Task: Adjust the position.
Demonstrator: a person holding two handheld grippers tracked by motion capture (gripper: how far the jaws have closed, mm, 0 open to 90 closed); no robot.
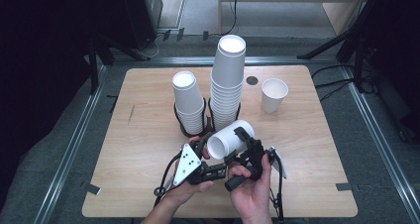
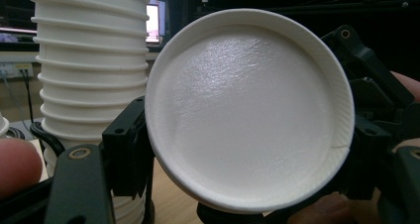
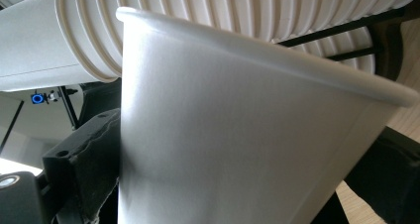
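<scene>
A white paper cup (image 1: 230,140) lies on its side in the air above the table's front middle, held between both grippers. My left gripper (image 1: 213,153) is shut on its base end; in the left gripper view the round base (image 2: 247,110) faces the camera, with the left gripper (image 2: 245,154) and its black jaws on either side of it. My right gripper (image 1: 241,143) clasps the cup's wall from above and below. In the right gripper view the cup (image 3: 237,149) sits between the right gripper's (image 3: 233,184) jaws, which lie against the wall.
Just behind the hands stand a tall stack of cups (image 1: 228,80) and a shorter stack (image 1: 188,102) in black wire holders. A single upright cup (image 1: 274,95) stands at the back right of the wooden table (image 1: 143,135). A small dark disc (image 1: 252,80) lies near it.
</scene>
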